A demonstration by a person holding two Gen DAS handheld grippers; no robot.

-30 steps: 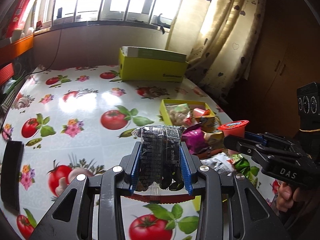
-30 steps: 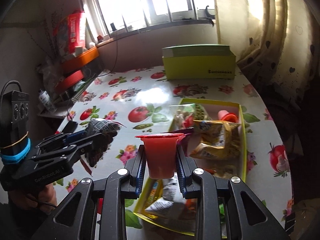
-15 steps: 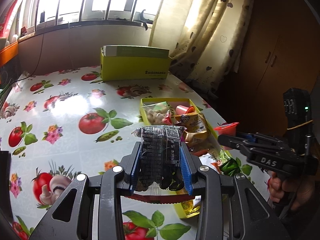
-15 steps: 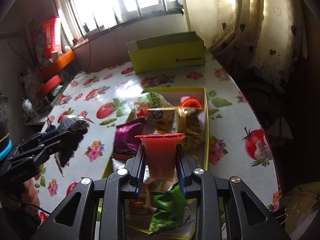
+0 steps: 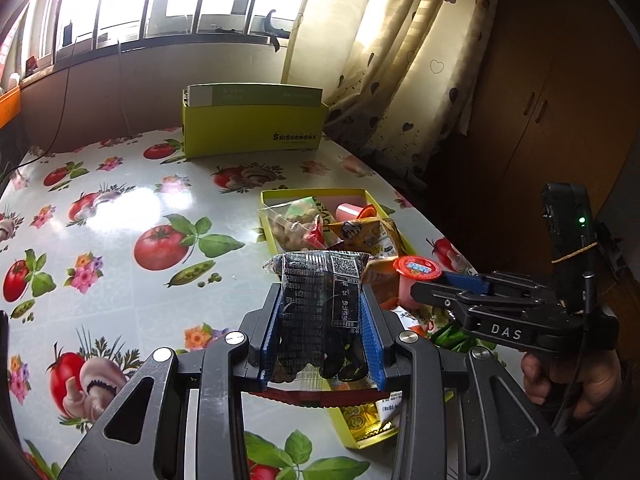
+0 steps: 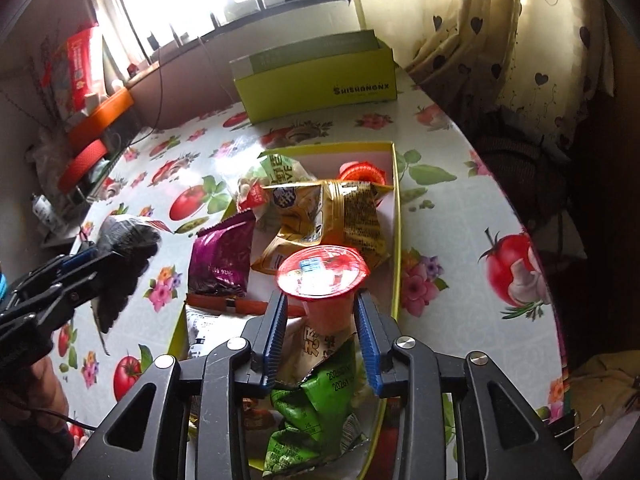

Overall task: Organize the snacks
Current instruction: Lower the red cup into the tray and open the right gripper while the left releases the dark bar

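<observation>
The left gripper [image 5: 322, 334] is clamped on a black snack packet [image 5: 320, 312], holding it up above the table [image 5: 120, 208], just beside the yellow tray [image 6: 397, 240]; the right gripper [image 6: 322, 332] is over the tray, and its jaws are opening; a red jelly cup [image 6: 322, 280] sits between them with small gaps at its sides; under it lie a green bag [image 6: 312, 412], a purple bag [image 6: 222, 256] and a yellow bag [image 6: 332, 216].

Glossy printed tablecloth [image 5: 120, 208], crinkly plastic packet [image 5: 320, 312], matt cardboard box [image 5: 252, 130].
</observation>
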